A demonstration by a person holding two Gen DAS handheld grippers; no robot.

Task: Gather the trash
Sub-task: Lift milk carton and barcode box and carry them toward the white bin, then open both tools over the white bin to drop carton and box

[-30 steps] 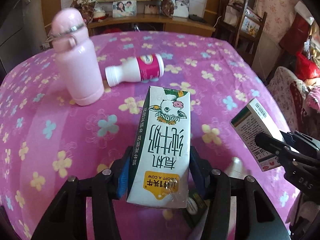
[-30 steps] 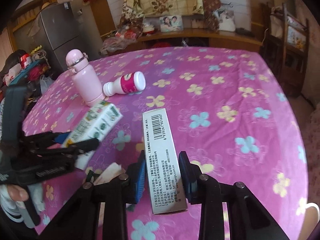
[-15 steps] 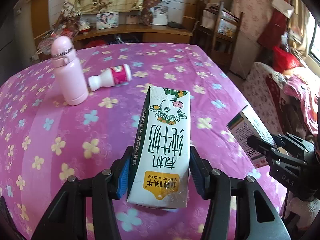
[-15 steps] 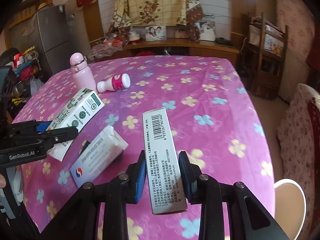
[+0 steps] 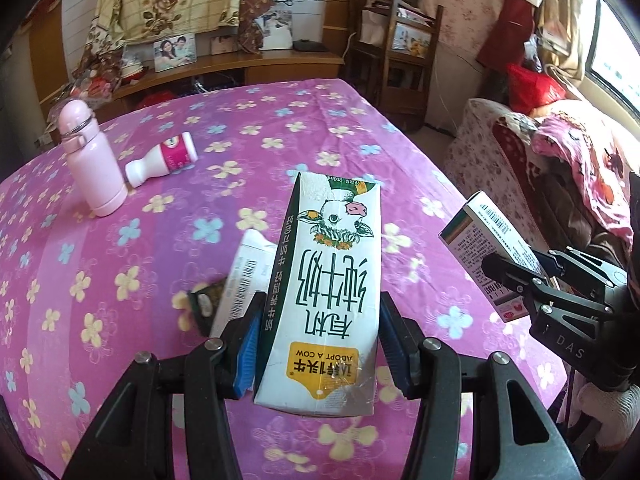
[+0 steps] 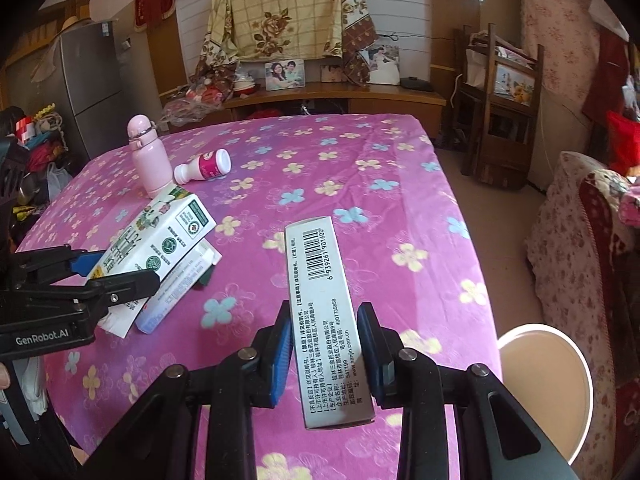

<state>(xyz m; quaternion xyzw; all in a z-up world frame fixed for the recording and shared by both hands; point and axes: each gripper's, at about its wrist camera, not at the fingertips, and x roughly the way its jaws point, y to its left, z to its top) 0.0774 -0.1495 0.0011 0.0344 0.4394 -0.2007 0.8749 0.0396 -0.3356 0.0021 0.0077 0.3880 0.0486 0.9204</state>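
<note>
Both grippers (image 5: pixel 318 354) (image 6: pixel 326 356) farther back, carton (image 5: pixel 324 292) and box (image 6: pixel 326 320) aloft

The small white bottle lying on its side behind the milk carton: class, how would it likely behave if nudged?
The small bottle lies on its round side, so it would probably roll. It looks like thin plastic, likely light. The soft cloth may slow it.

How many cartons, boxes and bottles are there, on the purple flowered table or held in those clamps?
Milk cartons: 1, the milk carton held in the left gripper.
Boxes: 2, the barcode box in the right gripper and the flat box lying on the table.
Bottles: 2, the pink flask standing and the small white bottle lying down.
Total: 5
</note>
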